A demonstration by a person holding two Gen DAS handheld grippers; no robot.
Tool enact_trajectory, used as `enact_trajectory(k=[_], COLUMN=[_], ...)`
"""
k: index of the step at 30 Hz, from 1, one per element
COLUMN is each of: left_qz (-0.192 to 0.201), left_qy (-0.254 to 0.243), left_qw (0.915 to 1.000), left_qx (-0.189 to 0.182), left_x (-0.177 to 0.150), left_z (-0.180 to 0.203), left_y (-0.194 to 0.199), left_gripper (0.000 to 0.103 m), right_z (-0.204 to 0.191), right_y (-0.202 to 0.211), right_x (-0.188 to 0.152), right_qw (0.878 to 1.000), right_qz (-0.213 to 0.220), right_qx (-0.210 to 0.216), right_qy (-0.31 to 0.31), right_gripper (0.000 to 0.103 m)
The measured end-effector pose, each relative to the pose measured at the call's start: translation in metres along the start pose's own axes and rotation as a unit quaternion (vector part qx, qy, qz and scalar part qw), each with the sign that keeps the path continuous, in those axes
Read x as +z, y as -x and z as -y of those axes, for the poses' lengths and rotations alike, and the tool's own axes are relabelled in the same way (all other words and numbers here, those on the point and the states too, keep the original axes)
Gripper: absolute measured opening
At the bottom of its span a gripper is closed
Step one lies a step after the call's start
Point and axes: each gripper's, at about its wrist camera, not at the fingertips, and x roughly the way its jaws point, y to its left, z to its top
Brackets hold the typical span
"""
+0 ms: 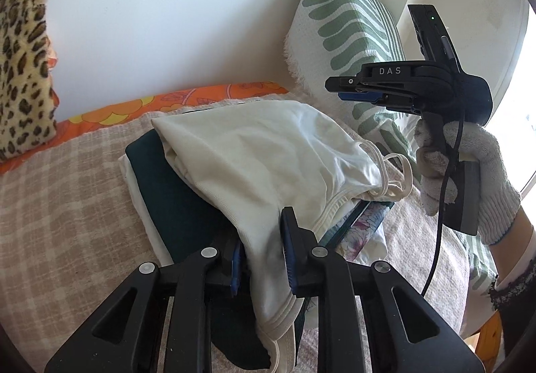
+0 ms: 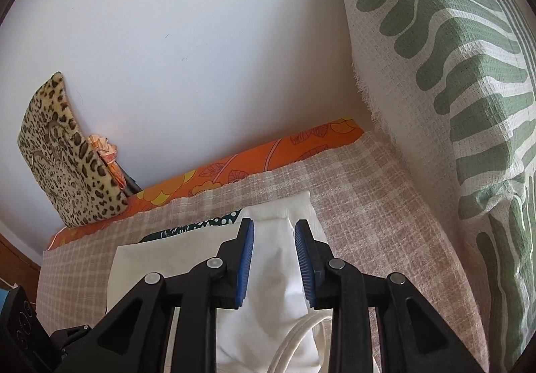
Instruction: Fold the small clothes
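One white top point(image 1: 254, 155) lies on a stack of folded clothes point(image 1: 174, 205) on the checked bed cover point(image 1: 67, 192), between two pillows: a leopard one point(image 1: 23, 48) far left, a green-striped one point(image 1: 351, 38) right. The left tongs point(image 1: 264, 252) pinch the top's near hem. The right tongs point(image 2: 274, 259) hang spread above the white cloth, holding nothing, in one gloved hand point(image 1: 469, 172).
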Motion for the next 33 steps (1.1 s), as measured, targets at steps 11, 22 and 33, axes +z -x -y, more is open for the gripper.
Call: enact_trajectory(k=[11, 22, 33], left_qz=[0.008, 0.034, 0.08], left_qy=[0.009, -0.005, -0.021], left_qw=[0.9997, 0.9987, 0.9956], left_qx=[0.02, 0.037, 0.044], left_x=[-0.018, -0.028, -0.042], left_z=[-0.013, -0.01, -0.001], left_y=[0.036, 0.091, 0.163], left_gripper=[0.046, 0.046, 0.06], right_z=[-0.028, -0.082, -0.13], right_y=[0.027, 0.057, 0.104], right_x=[-0.018, -0.058, -0.088], right_qw=[0.999, 0.995, 0.992], right_qz=[0.004, 0.003, 0.023], right_qx=[-0.009, 0.005, -0.01], right_qy=[0.049, 0.1, 0.125], right_gripper=[0.029, 0.033, 0.051])
